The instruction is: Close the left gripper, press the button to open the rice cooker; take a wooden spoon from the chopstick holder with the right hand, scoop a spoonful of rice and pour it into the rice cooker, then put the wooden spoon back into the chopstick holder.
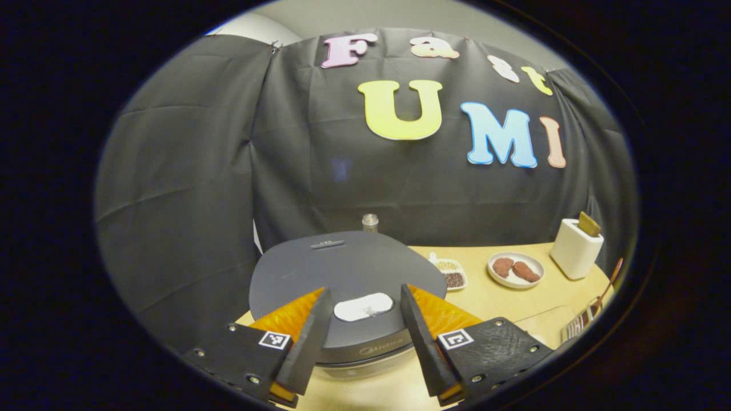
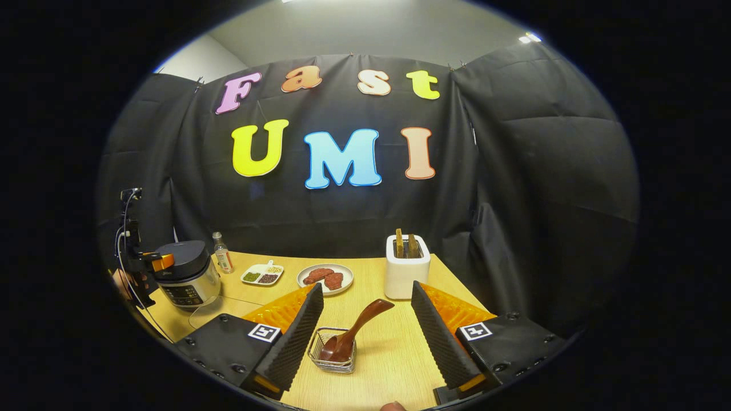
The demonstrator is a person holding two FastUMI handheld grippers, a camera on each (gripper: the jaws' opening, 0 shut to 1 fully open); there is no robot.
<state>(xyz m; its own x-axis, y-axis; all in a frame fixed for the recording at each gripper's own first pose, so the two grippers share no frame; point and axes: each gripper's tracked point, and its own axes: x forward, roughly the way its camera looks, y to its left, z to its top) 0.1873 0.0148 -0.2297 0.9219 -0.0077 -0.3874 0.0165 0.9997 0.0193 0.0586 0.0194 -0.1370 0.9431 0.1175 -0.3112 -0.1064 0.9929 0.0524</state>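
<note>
Rice cooker (image 1: 348, 285), lid down, stands at the table's (image 2: 388, 342) left end, at nine o'clock in the right gripper view. Left gripper (image 1: 362, 331) hovers over it with fingers spread wide, the white lid button (image 1: 364, 307) between them at twelve o'clock, untouched. Judged step: the first, closing the fingers and pressing the button. Next move calls for shutting the jaws, then pushing down squarely. Right gripper (image 2: 365, 337), also released, faces the wooden spoon (image 2: 354, 331) leaning in the wire chopstick holder (image 2: 334, 354) at six o'clock.
</note>
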